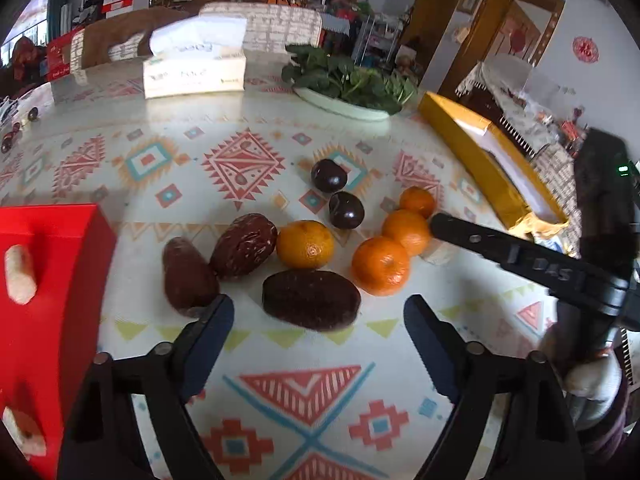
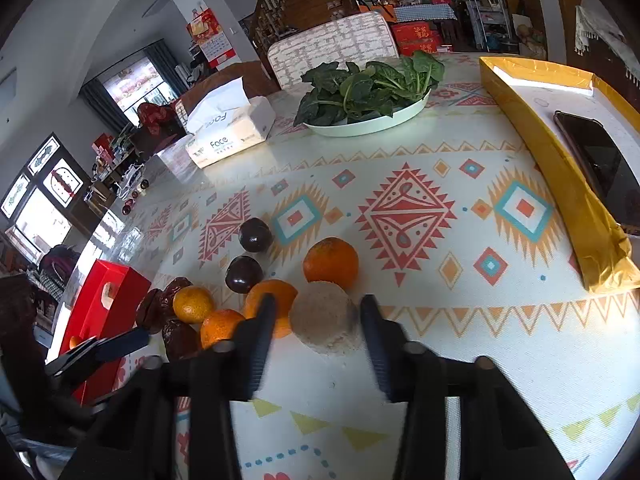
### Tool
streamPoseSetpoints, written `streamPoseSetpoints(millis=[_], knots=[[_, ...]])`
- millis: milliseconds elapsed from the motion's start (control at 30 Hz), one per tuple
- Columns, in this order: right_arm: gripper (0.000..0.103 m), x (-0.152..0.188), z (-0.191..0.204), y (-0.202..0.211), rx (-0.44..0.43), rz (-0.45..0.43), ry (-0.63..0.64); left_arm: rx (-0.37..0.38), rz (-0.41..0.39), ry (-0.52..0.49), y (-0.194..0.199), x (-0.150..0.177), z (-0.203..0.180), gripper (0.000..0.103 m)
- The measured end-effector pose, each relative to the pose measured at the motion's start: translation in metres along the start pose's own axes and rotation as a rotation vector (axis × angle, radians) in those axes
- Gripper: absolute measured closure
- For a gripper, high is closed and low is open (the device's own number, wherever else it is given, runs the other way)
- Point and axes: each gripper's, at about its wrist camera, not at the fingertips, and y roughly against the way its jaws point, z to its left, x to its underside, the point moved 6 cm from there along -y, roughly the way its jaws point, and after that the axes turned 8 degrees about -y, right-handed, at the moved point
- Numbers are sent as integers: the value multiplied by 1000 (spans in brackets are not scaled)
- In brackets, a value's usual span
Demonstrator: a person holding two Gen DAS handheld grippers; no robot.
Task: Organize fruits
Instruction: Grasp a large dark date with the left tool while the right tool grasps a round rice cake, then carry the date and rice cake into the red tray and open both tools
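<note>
Several fruits lie on the patterned tablecloth. Three brown dates, the nearest (image 1: 311,299), lie just ahead of my open left gripper (image 1: 319,316). Several mandarins (image 1: 381,266) and two dark plums (image 1: 346,209) lie beyond. My right gripper (image 2: 318,318) is open around a pale beige round cake-like piece (image 2: 325,318) resting on the table, fingers on either side of it, not clearly touching. The mandarins (image 2: 330,263), plums (image 2: 243,274) and dates (image 2: 180,338) sit left of it. The right gripper also shows in the left wrist view (image 1: 432,236) beside a mandarin.
A red box (image 1: 48,304) stands at the left. A gold box (image 2: 560,184) with a phone (image 2: 604,164) in it lies at the right. A plate of spinach (image 2: 372,96) and a tissue box (image 2: 228,132) stand at the back.
</note>
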Motion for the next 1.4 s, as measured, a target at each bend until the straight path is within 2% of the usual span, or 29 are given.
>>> streamPoseSetpoints(millis=[133,167,233,267,367,667,800,1000,1067,1400], knots=[[66,0,-5,2,-10,8,-18,-25,1,-34,-9,-3,-4,25],[65,0,-6,2,-11,8,-16,-39,-3,-52,-10,-3,-6,33],[65,0,-5,2,-12,2,-4,-7,-13,-78,-9,-3,-13,48],[64,1,-5,2,-14,0,-4,-2,-12,-85,-9,-2,-15,50],[60,2,-6,-2,-10,7,-2,-28,-19,-97,-8,-1,-16,50],[59,-1,-4,-4,-24,-3,16,-14,-78,-4,24,6,0,50],[62,-1,-9,-4,-42,21,-17,-7,-106,57,38,13,9,50],[64,4,-11,1,-35,6,-37,-33,-164,120,73,25,26,50],[67,5,-9,5,-42,-3,-48,-46,-193,137,89,30,35,50],[67,23,15,37,-100,-25,-93,-121,-285,251,149,63,101,50]])
